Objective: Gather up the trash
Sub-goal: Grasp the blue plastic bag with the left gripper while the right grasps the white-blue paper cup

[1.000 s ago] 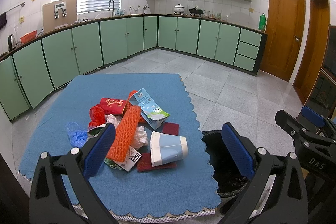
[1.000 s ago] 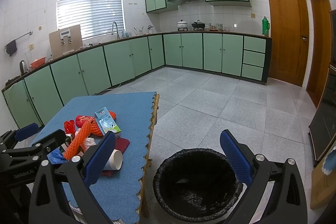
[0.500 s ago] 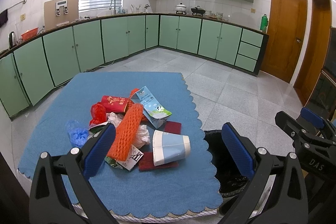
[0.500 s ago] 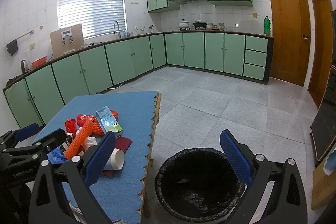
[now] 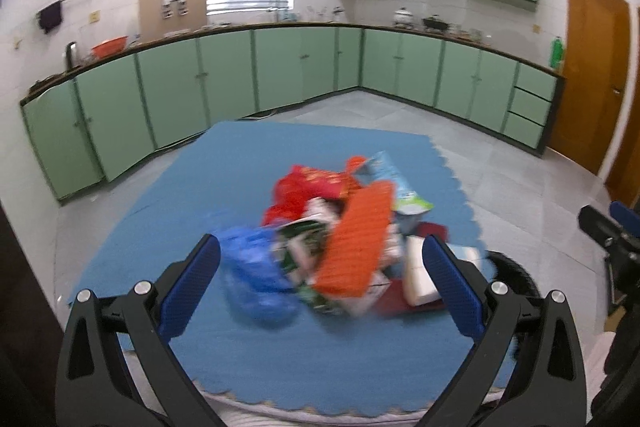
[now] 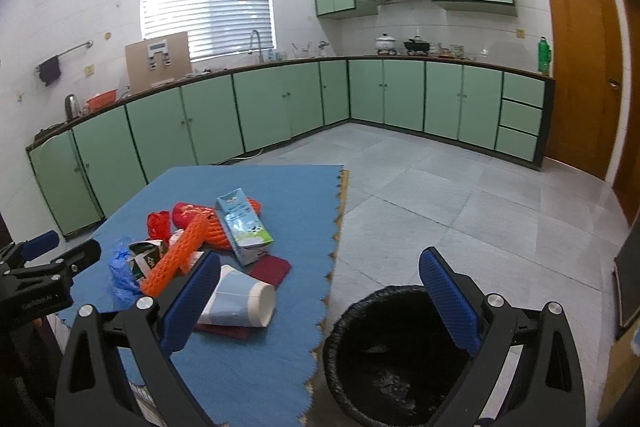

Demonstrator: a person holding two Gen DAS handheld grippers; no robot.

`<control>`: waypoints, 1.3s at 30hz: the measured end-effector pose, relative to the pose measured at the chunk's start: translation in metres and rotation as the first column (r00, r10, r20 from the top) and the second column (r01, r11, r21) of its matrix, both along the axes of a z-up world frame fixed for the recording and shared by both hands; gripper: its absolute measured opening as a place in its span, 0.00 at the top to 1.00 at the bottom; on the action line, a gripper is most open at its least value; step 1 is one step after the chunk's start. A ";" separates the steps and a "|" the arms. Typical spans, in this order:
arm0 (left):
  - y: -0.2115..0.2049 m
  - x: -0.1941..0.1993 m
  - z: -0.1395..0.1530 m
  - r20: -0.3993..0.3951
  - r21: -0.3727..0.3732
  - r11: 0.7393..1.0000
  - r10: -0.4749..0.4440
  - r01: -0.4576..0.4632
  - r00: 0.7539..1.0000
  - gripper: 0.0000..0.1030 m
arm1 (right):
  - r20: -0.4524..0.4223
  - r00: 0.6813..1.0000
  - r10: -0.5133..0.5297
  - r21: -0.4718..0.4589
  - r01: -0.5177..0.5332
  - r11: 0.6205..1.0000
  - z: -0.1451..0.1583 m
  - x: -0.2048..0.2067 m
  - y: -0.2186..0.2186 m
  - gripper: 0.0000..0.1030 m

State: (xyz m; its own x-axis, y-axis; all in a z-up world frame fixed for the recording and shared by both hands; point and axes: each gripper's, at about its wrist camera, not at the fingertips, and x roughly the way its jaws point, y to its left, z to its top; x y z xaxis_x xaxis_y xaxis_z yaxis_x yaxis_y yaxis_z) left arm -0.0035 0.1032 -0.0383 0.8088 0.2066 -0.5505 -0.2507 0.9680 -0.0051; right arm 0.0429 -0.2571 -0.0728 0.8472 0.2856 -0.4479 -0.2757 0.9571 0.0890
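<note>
Landmark: orange foam net sleeve (image 5: 354, 239), lying on top of the trash heap on the blue-matted worktop (image 5: 208, 187).
Left tongs (image 5: 320, 279): spread wide, gripping nothing, low over the heap with the sleeve between the blue pads (image 5: 192, 283).
Right tongs (image 6: 320, 301): spread wide and empty, right of the sleeve, above the worktop edge and the bin.
Blue plastic bag (image 5: 256, 275): just left of the sleeve, blurred.
Green printed wrapper (image 6: 146, 257): touching the sleeve's left side.
Milk carton (image 6: 244, 225): just right of the sleeve, on its side.
Paper cup (image 6: 240, 301): on its side near the sleeve's lower end, resting on a dark red cloth (image 6: 270, 269).
Red packet (image 6: 188, 213): behind the sleeve.
Black-lined trash bin (image 6: 384, 355): on the floor, well right of the sleeve.
</note>
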 end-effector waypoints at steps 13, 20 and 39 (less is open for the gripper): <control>0.047 0.011 -0.044 -0.066 0.006 0.997 0.072 -0.072 0.995 0.05 | -0.072 0.995 0.062 -0.021 -0.064 0.998 -0.054 0.025 0.053 0.06; 0.058 0.013 -0.058 -0.085 -0.003 0.997 0.078 -0.078 0.993 0.05 | -0.106 0.992 0.066 -0.054 -0.072 0.996 -0.079 0.029 0.083 0.06; 0.073 0.028 -0.079 -0.115 -0.038 0.997 0.060 -0.064 0.992 0.05 | -0.199 0.977 0.081 -0.095 -0.101 0.990 -0.108 0.045 0.110 0.24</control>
State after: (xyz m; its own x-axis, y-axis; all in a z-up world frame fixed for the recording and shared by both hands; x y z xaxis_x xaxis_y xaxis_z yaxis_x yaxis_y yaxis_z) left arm 0.0247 0.1761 -0.1170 0.7270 0.2296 -0.6472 -0.3116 0.9501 -0.0129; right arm 0.0878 -0.1474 -0.1810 0.7139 0.3007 -0.6324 -0.3491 0.9357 0.0509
